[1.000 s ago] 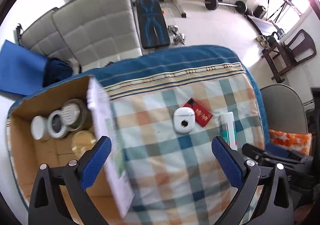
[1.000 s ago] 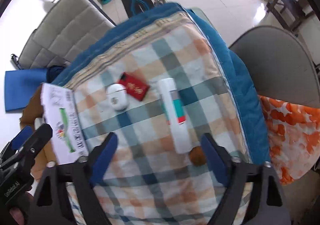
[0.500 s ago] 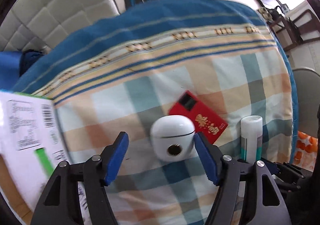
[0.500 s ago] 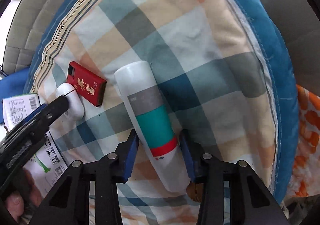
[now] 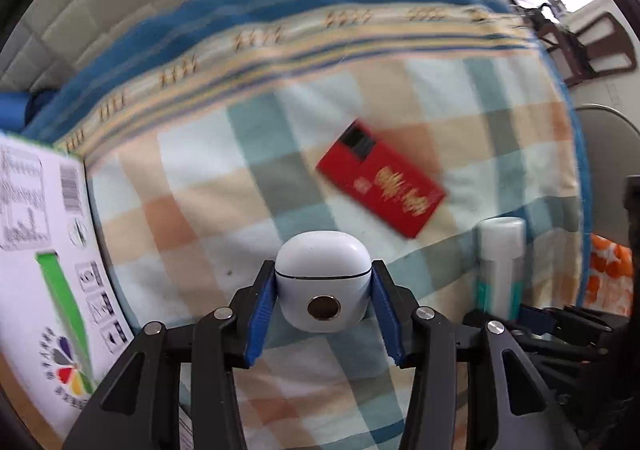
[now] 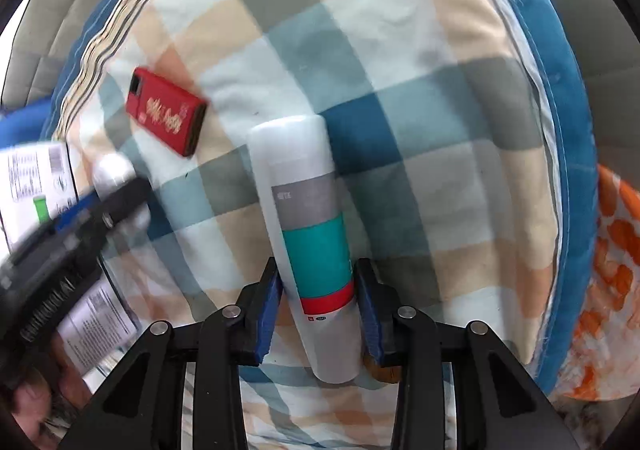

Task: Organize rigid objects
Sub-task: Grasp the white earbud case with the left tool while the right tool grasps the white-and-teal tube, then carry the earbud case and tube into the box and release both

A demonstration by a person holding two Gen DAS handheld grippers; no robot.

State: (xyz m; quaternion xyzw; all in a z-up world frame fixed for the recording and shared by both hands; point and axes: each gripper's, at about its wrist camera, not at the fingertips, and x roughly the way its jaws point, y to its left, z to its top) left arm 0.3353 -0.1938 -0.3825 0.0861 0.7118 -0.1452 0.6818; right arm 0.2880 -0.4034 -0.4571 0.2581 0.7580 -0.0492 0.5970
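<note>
My left gripper [image 5: 323, 282] is shut on a white earbud case [image 5: 323, 282] that rests on the checked blanket [image 5: 224, 185]. A red flat box [image 5: 380, 189] lies just beyond it to the right. My right gripper [image 6: 318, 282] is shut on a white tube with grey, teal and red bands [image 6: 308, 226], which lies lengthwise on the blanket. The red box [image 6: 164, 115] also shows in the right wrist view, far left. The tube's cap end [image 5: 500, 250] shows in the left wrist view.
A white printed box flap [image 5: 44, 274] of the cardboard box stands at the left. The left gripper's body [image 6: 76, 226] crosses the right wrist view's left side. A small brown object [image 6: 384, 370] lies by the tube's near end. The blanket's blue edge [image 6: 568, 129] and an orange-patterned cloth [image 6: 608, 250] are right.
Both grippers moved down and forward and closed: the left onto the earbud case, the right onto the tube. The cardboard box's inside has left view.
</note>
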